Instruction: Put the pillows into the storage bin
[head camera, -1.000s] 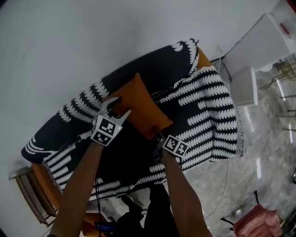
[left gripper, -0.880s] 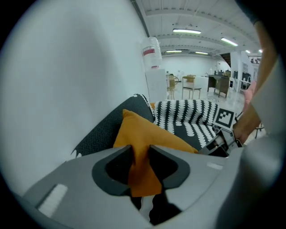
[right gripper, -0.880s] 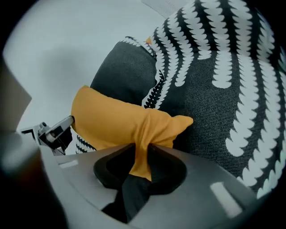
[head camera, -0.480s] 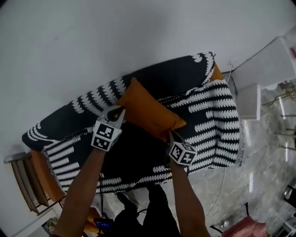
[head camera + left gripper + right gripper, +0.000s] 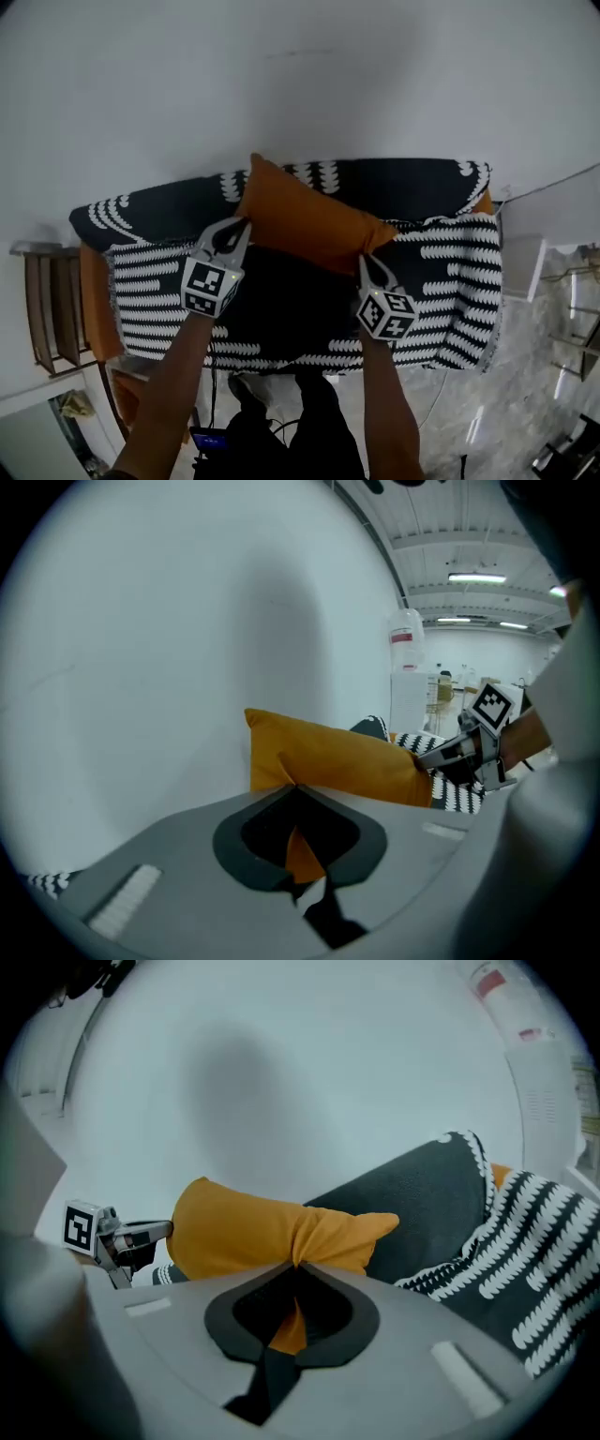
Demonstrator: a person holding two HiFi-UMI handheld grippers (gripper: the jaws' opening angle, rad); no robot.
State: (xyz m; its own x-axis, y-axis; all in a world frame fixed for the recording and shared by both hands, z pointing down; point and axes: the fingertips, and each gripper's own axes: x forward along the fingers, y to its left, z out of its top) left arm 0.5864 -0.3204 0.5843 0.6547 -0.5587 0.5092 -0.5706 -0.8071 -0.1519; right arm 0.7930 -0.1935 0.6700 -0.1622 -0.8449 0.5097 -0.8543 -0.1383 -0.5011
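Pillow above the sofa, between two hand-held grippers
The left hand-held gripper grips the pillow's left edge and the right hand-held gripper grips its right corner. The wall stands behind the sofa.

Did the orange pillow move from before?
Yes. The orange fabric pillow has gone up: its top corner now pokes above the back of the black-and-white patterned sofa.

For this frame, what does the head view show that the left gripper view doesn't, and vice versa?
Head view only: the whole patterned sofa cover and a wooden slatted frame. Left gripper view only: the orange pillow's fabric pinched in the left gripper's shut jaws, and ceiling lights. Both: the orange pillow, with the right gripper clamped on its other corner.
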